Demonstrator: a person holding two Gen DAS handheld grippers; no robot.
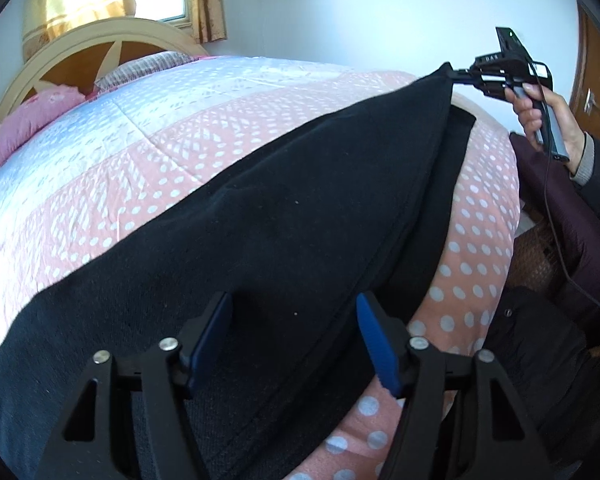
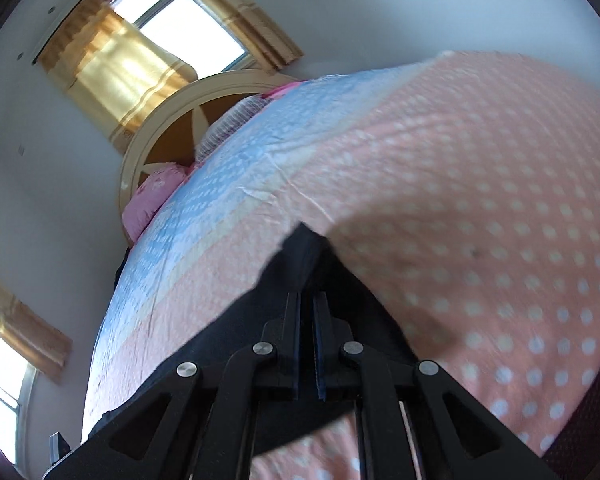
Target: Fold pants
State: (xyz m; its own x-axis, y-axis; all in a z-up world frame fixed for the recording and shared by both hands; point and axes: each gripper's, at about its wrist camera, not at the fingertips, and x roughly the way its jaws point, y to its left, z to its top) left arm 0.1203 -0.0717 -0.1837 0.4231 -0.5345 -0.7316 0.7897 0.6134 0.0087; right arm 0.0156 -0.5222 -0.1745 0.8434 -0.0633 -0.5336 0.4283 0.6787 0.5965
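Note:
Black pants (image 1: 260,216) lie across a pink polka-dot bedspread (image 1: 120,184). My left gripper (image 1: 296,312) is open, its blue pads on either side of the near edge of the cloth, which lies between the jaws. My right gripper (image 1: 456,74) is shut on the far corner of the pants and holds it lifted above the bed. In the right wrist view the right gripper (image 2: 307,300) has its jaws pressed together on black cloth (image 2: 296,256), which sticks out past the fingertips.
A cream and brown headboard (image 1: 80,52) with pink pillows (image 1: 32,120) stands at the far end of the bed. Curtained windows (image 2: 140,60) are behind it. The person's dark sleeve and jacket (image 1: 572,216) fill the right side.

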